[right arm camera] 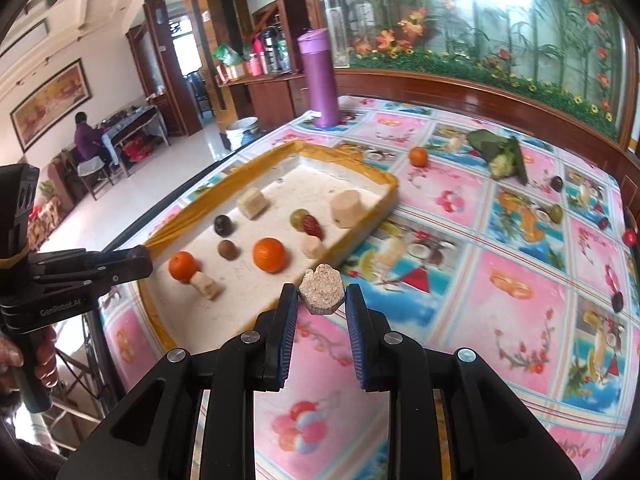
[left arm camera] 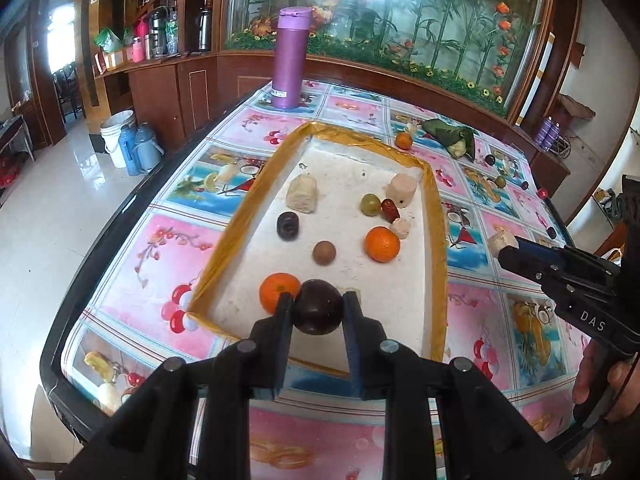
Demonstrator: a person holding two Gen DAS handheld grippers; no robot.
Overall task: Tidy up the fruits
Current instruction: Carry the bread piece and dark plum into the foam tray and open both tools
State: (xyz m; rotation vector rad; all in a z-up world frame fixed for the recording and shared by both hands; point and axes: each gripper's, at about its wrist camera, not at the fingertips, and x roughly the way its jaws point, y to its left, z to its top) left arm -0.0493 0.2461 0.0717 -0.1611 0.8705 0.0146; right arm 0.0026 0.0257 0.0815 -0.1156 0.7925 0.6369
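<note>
I grip a plum (left arm camera: 319, 306) left (left arm camera: 316, 312), a chunk (right arm camera: 322, 290) right (right arm camera: 322, 300); both go into the tray (left arm camera: 240, 208) at twelve o'clock next.

Two black plastic tools, left (left arm camera: 317, 307) and right (right arm camera: 321, 300), have blue ribbed finger pads (right arm camera: 286, 334), silver screws and white lettering.

My left gripper (left arm camera: 318, 306) is matt black plastic with ribbed blue pads, pressed on a smooth, dull dark plum (left arm camera: 319, 306). My right gripper (right arm camera: 321, 300) pinches a rough, crumbly beige chunk (right arm camera: 321, 295). The tray (left arm camera: 362, 286) looks chalky white foam edged in glossy yellow tape; the tablecloth (right arm camera: 460, 304) is shiny plastic.
</note>
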